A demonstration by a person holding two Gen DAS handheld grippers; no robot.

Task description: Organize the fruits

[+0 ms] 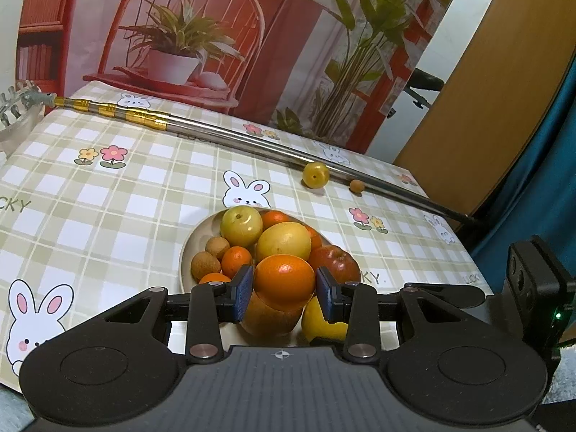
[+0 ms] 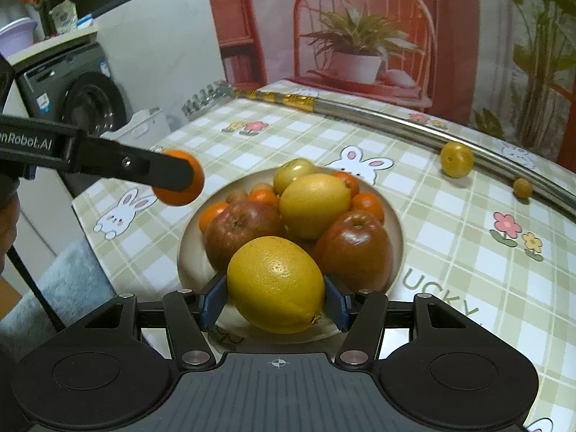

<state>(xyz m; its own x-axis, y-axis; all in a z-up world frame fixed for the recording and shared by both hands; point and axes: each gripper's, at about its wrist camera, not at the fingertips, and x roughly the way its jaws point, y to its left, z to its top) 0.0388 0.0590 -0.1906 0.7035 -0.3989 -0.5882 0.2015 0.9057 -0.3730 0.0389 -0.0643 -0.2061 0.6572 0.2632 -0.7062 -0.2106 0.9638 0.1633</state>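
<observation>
My left gripper [image 1: 284,293] is shut on an orange [image 1: 284,280] and holds it above the near side of a beige plate [image 1: 196,237] piled with fruit. In the right wrist view the left gripper [image 2: 180,178] with the orange [image 2: 181,196] hangs left of the plate [image 2: 190,252]. My right gripper [image 2: 275,304] is shut on a large yellow citrus [image 2: 275,284] over the plate's near edge. The pile holds red apples [image 2: 354,244], a lemon [image 2: 313,205], mandarins and kiwis. A small yellow fruit [image 2: 456,160] and a tiny brown one [image 2: 522,188] lie apart on the table.
A long metal telescopic rod [image 1: 252,142] with gold bands lies across the back of the checked tablecloth. A printed backdrop stands behind the table. A washing machine [image 2: 72,86] stands off the table's left side, a blue curtain [image 1: 540,180] off its right.
</observation>
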